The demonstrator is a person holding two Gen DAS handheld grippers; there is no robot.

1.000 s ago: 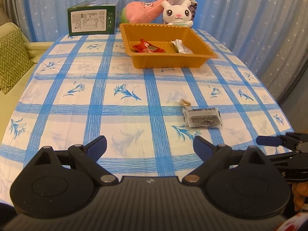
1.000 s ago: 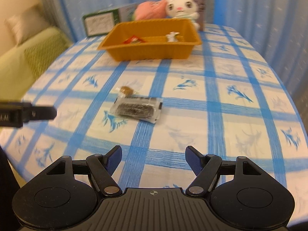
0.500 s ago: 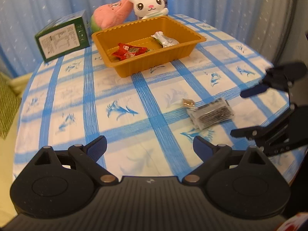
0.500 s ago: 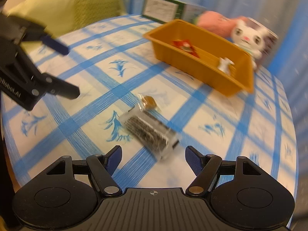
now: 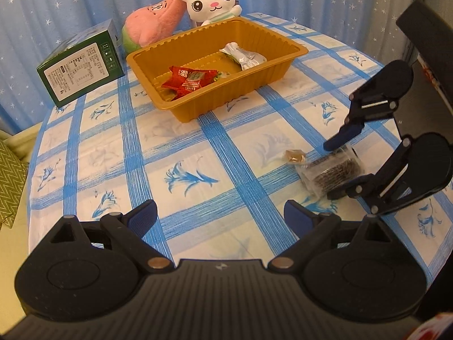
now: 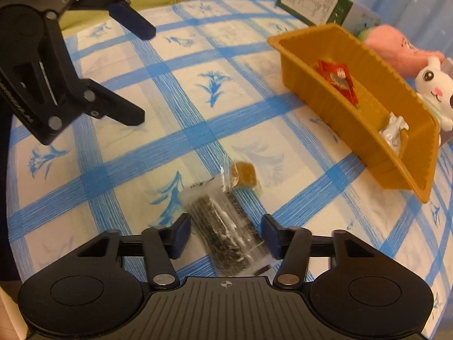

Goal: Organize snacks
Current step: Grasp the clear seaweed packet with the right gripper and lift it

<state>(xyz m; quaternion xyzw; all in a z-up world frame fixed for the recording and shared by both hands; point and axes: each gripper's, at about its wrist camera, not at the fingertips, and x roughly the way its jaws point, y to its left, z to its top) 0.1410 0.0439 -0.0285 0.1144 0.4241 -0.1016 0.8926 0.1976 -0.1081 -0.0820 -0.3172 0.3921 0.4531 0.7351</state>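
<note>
A clear packet of dark seaweed snack [image 6: 226, 229] [image 5: 329, 174] lies on the blue-checked tablecloth, with a small brown wrapped candy [image 6: 245, 175] [image 5: 295, 155] beside it. My right gripper [image 6: 225, 235] [image 5: 334, 170] is open, its fingers on either side of the packet, low over the cloth. My left gripper [image 5: 219, 216] [image 6: 143, 75] is open and empty above the cloth. An orange tray [image 5: 181, 113] [image 6: 368, 144] holds a red wrapped snack [image 5: 188, 80] [image 6: 338, 80] and a silver one [image 5: 245, 56] [image 6: 392, 131].
A green box [image 5: 82, 72] [image 6: 314, 5], a pink plush [image 5: 153, 24] [image 6: 393, 45] and a white rabbit plush [image 5: 211, 4] [image 6: 433, 87] stand behind the tray. A green sofa cushion [image 5: 10, 170] lies left of the table. Blue curtains hang behind.
My right gripper has swung in and dropped over the seaweed packet, which now lies between its fingers. My left gripper has turned further towards the tray.
</note>
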